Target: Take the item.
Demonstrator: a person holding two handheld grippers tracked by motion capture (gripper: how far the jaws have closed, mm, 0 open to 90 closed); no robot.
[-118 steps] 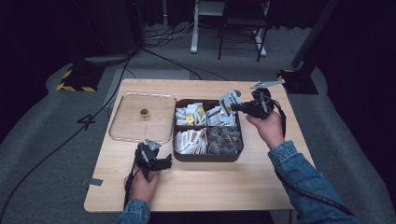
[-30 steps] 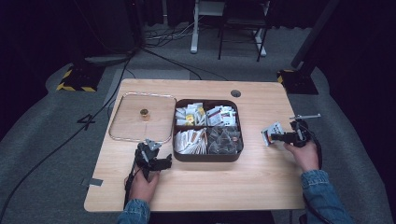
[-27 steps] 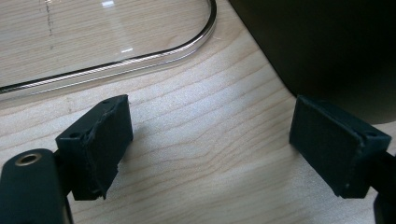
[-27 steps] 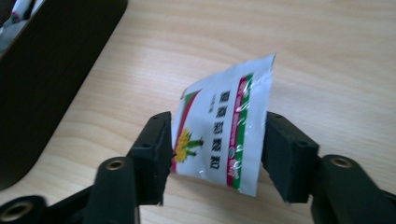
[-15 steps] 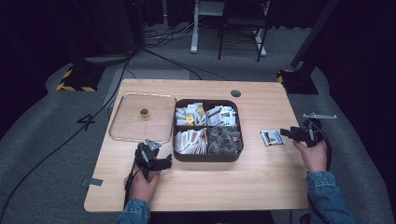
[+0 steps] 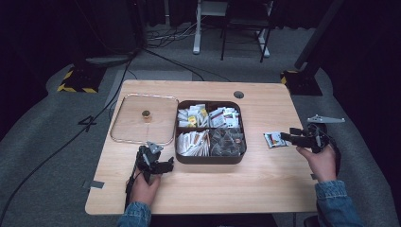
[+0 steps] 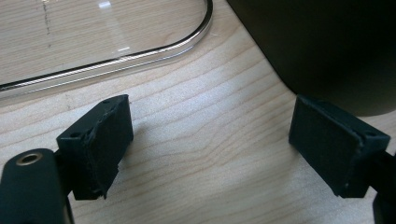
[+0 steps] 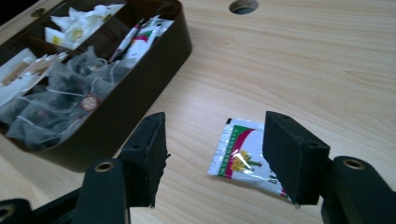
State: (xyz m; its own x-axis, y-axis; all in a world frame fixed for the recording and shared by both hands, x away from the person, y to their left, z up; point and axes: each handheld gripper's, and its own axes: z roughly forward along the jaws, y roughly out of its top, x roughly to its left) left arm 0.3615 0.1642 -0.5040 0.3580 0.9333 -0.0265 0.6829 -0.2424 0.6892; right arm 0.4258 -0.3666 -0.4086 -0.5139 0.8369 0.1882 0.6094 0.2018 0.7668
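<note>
Item: sachet (image 8: 243, 157), now released onto counter (image 6: 246, 182); right tongs (image 8: 212, 158) just parted, seemingly lifted clear; left tongs (image 7: 210, 147) apart, empty.

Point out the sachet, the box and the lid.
sachet (image 8: 238, 151): right gripper view, printed front.
box (image 6: 208, 158): high view, near wall.
lid (image 6: 124, 127): high view, clear pane left of its knob.

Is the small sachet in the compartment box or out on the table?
Out. The small white, red and green sachet lies flat on the wooden table, right of the dark compartment box, untouched between open jaws.
</note>
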